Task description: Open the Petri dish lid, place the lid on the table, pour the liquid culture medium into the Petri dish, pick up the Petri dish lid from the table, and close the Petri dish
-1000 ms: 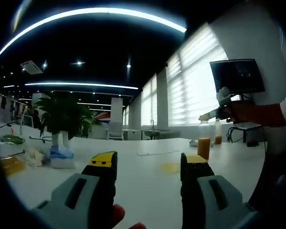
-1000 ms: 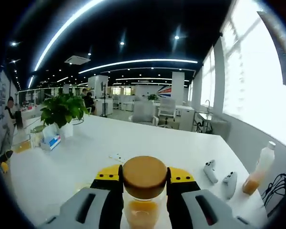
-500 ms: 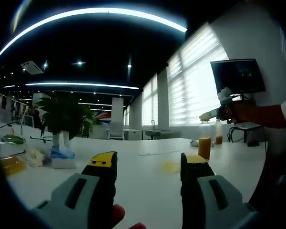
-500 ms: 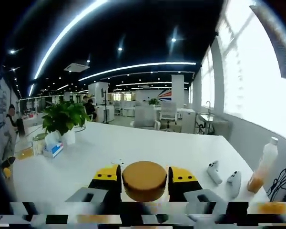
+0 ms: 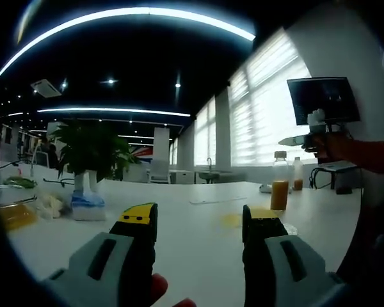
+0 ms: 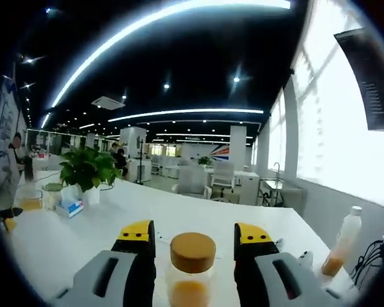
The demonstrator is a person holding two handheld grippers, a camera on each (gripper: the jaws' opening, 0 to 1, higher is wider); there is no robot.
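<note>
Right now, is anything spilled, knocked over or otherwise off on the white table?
Nothing stands out. The clear bottle with the tan cap, part-filled with orange liquid, stands upright between the open jaws of the right gripper. The left gripper is open and empty over the white table. No spill shows.

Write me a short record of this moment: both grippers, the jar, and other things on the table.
left gripper: open, nothing between its fingers
right gripper: open, one finger each side of the jar, gaps visible
jar: upright, tan lid on, orange liquid inside
table: white
plant: far left on the table, right gripper view
plastic bottle: at the right, white cap, orange liquid low inside
</note>
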